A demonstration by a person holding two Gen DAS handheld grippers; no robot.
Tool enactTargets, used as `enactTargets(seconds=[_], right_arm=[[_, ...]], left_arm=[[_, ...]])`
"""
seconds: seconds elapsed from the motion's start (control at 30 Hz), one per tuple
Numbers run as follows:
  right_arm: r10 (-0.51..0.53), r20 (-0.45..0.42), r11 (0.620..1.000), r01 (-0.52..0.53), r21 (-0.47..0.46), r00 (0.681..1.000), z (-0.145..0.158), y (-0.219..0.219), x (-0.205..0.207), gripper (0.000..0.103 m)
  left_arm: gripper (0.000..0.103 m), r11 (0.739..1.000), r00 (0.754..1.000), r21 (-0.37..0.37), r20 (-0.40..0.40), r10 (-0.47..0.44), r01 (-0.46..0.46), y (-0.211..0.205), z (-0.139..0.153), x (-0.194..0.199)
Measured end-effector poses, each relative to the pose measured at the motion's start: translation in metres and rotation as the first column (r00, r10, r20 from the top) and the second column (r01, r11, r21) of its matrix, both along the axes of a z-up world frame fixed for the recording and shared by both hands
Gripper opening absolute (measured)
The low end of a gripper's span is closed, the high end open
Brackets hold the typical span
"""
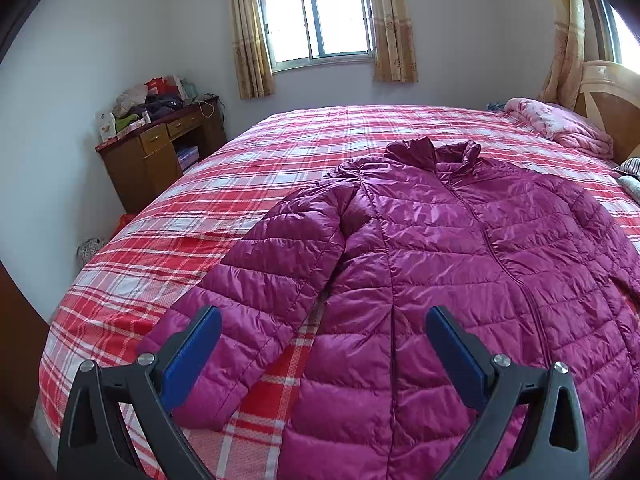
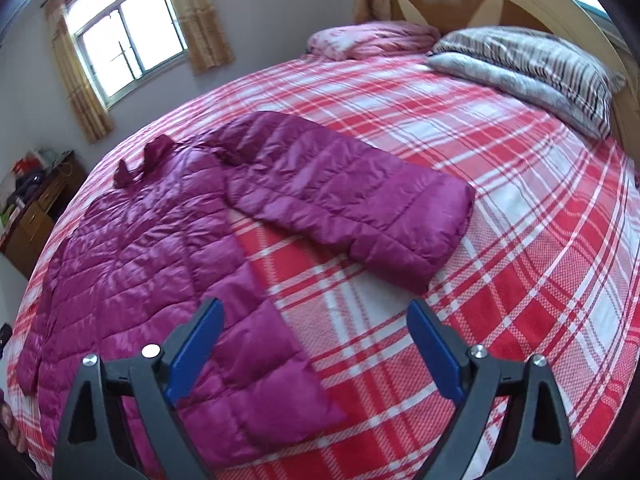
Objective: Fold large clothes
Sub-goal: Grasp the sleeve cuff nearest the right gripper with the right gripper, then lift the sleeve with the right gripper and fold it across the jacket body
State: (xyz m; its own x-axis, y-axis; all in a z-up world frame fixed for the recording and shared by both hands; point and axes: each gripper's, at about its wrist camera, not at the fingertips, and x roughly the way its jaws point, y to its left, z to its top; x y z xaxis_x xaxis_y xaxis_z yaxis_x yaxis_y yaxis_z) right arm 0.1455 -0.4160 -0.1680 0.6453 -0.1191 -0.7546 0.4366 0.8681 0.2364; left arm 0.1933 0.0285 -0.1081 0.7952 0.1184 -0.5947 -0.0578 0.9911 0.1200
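With both fingers spread wide and holding nothing, the left tongs (image 1: 324, 320) hang at the bottom of the left wrist view above a magenta quilted jacket (image 1: 460, 264). Its zipped front faces up, filling the lower right of that frame, collar toward the upper centre, on a bed (image 1: 168, 216) covered in red and white plaid. One sleeve (image 1: 256, 280) runs down toward the lower left. At the bottom of the right wrist view, the right tongs (image 2: 316, 320) are likewise spread and empty, over the jacket's hem edge. The other sleeve (image 2: 352, 196) stretches across the frame's centre. Striped pillows (image 2: 532, 68) lie upper right.
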Motion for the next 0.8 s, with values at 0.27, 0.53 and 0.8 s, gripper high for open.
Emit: enactTargets(seconds=[0.27, 0.53, 0.8], right_arm=[[-0.133, -0.021, 0.984, 0.135, 0.113, 0.991, -0.026, -0.060, 0.029, 0.081], [-0.087, 0.008, 0.996, 0.087, 0.016, 0.996, -0.008, -0.067, 0.037, 0.017], [-0.052, 0.199, 0.949, 0.111, -0.296, 0.979, 0.087, -0.041, 0.051, 0.013]], left_arm=[[0.102, 0.999, 0.998, -0.005, -0.041, 0.044, -0.044, 0.007, -0.015, 0.040], [0.102, 0.999, 0.999, -0.013, -0.027, 0.043, -0.043, 0.018, -0.006, 0.035], [0.102, 0.992, 0.993, -0.052, -0.037, 0.111, -0.113, 0.057, 0.000, 0.047]])
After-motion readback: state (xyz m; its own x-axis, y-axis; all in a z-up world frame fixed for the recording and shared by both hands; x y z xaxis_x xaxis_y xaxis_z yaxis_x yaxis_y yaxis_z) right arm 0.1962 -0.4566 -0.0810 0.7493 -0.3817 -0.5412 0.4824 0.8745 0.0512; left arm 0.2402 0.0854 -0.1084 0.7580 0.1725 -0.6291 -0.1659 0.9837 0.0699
